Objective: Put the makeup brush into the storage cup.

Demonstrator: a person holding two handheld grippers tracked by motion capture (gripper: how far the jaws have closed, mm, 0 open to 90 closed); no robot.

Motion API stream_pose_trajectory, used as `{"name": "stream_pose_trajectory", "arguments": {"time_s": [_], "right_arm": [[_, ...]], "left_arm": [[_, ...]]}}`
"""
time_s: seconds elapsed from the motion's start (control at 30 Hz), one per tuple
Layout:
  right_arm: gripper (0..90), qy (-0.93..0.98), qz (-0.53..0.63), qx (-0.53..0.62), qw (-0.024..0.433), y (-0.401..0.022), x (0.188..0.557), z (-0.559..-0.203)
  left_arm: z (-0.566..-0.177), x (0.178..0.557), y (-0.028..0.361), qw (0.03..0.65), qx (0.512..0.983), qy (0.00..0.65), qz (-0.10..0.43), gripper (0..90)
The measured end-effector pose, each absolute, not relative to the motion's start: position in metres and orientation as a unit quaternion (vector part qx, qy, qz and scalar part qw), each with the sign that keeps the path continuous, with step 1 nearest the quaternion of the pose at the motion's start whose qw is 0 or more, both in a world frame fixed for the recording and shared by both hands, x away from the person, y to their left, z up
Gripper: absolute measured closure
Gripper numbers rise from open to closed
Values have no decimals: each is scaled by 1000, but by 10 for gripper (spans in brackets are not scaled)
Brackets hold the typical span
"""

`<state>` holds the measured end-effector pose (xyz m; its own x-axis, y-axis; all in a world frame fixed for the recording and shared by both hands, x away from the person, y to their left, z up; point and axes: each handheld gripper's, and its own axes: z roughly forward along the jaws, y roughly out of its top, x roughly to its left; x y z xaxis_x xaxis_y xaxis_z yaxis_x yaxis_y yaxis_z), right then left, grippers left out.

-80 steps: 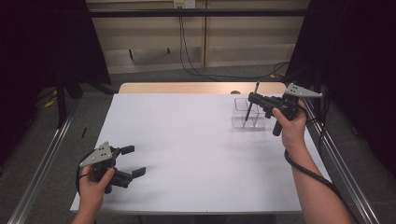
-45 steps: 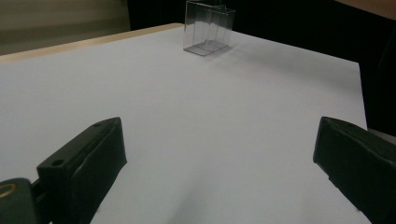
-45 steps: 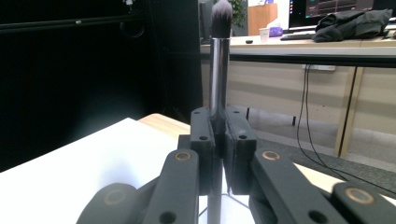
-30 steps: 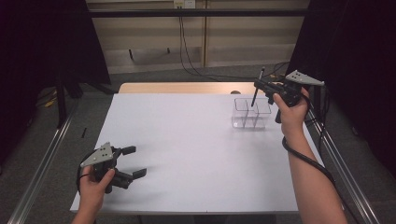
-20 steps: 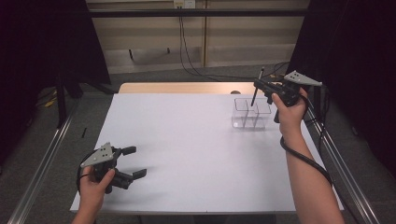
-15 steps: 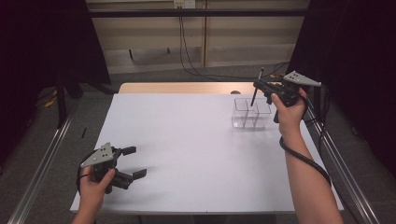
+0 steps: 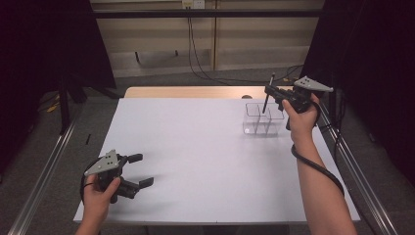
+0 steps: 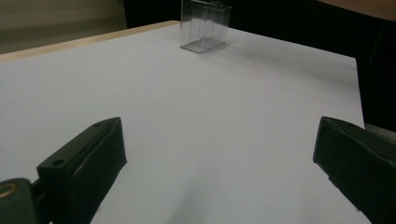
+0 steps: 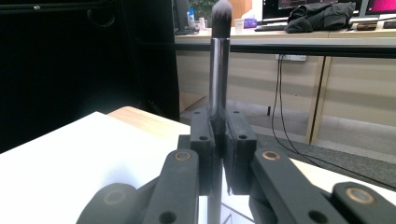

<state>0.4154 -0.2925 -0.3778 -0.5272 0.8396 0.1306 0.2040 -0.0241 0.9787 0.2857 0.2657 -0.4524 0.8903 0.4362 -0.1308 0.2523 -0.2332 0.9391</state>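
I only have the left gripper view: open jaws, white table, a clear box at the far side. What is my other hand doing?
Observer: The right gripper is shut on a makeup brush, bristles up.
Operator: Where is it relative to the clear box?
Observer: In the high view the brush hangs above the clear box, its lower end over the box's far edge; whether it has entered I cannot tell.
Operator: Is the box divided?
Observer: Yes, the high view shows compartments side by side.
Operator: And my left gripper?
Observer: The left gripper sits at the table's near left corner, jaws open on nothing.
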Motion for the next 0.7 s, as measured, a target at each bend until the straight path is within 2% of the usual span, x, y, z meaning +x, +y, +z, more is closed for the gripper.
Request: {"name": "stream_pose_trajectory", "arguments": {"time_s": [0.7], "right_arm": [[843,649,583,413,260,-291,414,-394]], "left_arm": [[-453,285,265,578,782,221,79,23]]}}
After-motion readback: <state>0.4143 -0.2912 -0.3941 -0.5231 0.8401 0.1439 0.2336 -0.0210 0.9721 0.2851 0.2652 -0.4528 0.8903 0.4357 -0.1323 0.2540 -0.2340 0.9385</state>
